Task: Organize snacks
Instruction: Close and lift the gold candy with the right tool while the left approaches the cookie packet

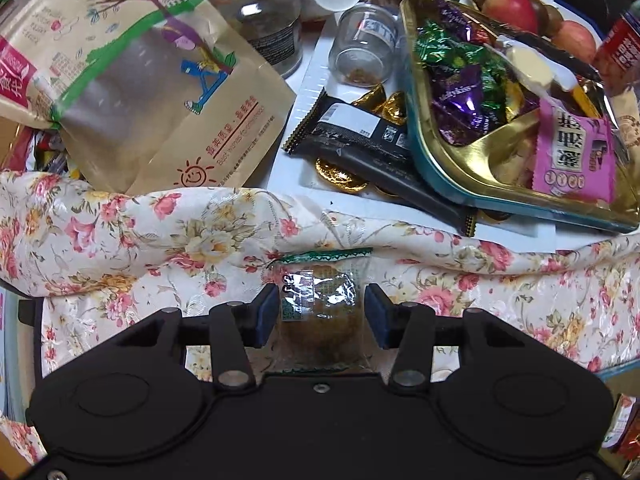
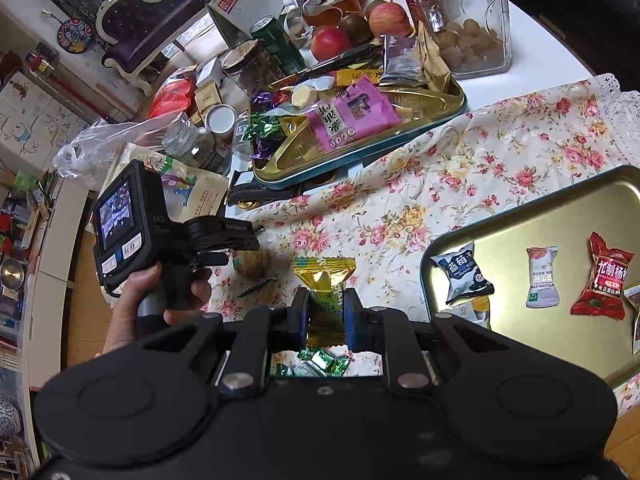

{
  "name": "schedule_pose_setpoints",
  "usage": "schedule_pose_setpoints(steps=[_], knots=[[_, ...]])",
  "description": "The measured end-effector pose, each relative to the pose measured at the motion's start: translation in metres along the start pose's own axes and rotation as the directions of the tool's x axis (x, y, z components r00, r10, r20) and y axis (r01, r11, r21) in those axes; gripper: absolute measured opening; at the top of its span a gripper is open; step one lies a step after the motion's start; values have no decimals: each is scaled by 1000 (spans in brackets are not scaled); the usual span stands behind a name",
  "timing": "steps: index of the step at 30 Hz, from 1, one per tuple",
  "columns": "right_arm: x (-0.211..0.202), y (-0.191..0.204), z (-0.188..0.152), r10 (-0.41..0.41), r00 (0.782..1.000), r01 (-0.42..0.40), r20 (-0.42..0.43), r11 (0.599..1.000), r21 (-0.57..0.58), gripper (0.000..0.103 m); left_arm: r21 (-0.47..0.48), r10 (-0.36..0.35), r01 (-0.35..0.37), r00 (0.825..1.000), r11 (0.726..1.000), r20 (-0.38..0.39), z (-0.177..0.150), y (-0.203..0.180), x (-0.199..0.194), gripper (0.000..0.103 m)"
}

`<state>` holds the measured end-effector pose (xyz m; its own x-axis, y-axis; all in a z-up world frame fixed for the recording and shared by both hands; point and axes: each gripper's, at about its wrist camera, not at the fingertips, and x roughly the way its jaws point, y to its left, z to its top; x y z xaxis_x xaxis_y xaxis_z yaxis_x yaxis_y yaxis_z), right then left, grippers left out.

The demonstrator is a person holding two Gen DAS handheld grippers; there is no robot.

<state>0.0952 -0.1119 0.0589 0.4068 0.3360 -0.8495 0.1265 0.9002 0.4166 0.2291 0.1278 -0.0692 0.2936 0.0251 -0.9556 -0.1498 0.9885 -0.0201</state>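
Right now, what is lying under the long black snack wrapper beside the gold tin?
Under the black wrapper, gold foil coins stick out at its near and far edges, all resting on a white board. How many coins are there cannot be seen, since the wrapper and the gold tin cover the rest.

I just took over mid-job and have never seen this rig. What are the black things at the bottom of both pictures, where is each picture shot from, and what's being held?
There is no robot arm: a person holds a two-finger gripper in each hand, with a camera on each looking along its fingers.

The left wrist view shows the left gripper with its pads either side of a clear-wrapped brown cake on the floral cloth; a firm grip is not clear.

The right wrist view shows the right gripper shut on a gold-and-green wrapped candy. Beside it lies a gold tray with sorted snacks; behind sits a sweets tin.
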Motion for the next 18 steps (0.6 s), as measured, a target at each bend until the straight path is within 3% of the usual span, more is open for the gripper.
schedule_pose_setpoints(steps=[18], knots=[[8,8,0,7,1000,-7,-22,1000,-4,19,-42,31,-33,998,999,-47,4,-3,29,61]])
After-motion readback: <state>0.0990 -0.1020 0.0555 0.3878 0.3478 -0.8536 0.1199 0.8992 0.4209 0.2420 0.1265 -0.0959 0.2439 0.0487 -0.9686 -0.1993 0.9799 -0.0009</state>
